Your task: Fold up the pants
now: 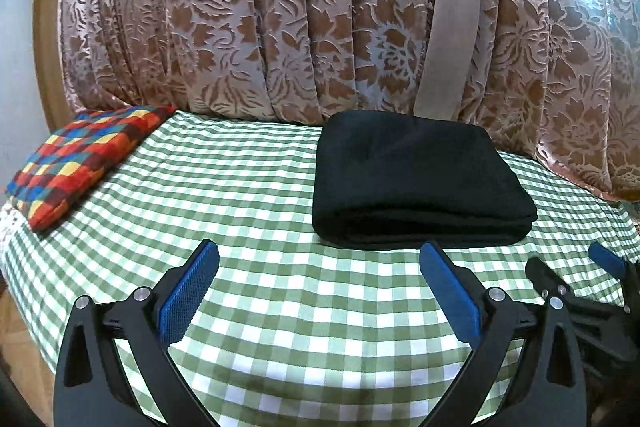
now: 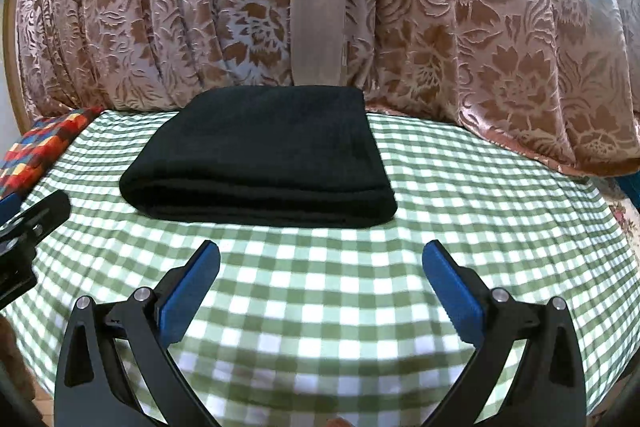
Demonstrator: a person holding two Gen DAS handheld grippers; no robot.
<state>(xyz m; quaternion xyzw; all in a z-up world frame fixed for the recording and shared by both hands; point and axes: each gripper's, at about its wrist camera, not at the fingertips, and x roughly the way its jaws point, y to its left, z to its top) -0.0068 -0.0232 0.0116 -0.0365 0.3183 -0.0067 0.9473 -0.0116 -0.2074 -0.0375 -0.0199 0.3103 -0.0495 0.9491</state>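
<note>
The left gripper point(image 1: 319, 254) stands with its jaws spread as wide as they go, and nothing is between the 2 blue pads point(image 1: 188, 301); it hangs above bare cloth, touching nothing. The right gripper point(image 2: 320, 254) is the same: jaws fully apart, empty, clear of the cloth below it. In the left wrist view the right gripper's fingers also show at the lower right edge, just beside the left one.

The pants point(image 1: 420, 183) are black and lie folded into a thick, neat rectangle, the rounded fold edge facing the grippers. They sit flat on the surface ahead of both grippers, apart from them, towards the far side near the curtain.

The surface is covered by a green and white checked cloth point(image 1: 256, 195); whether a bed or a tabletop lies under it cannot be told. On its far left lies a cushion point(image 1: 76, 167) in a bright pattern of red, blue, yellow and orange blocks. Behind everything hangs a pleated curtain point(image 1: 248, 19) with a brown flower pattern, with a plain beige strip point(image 1: 448, 27) running down it
</note>
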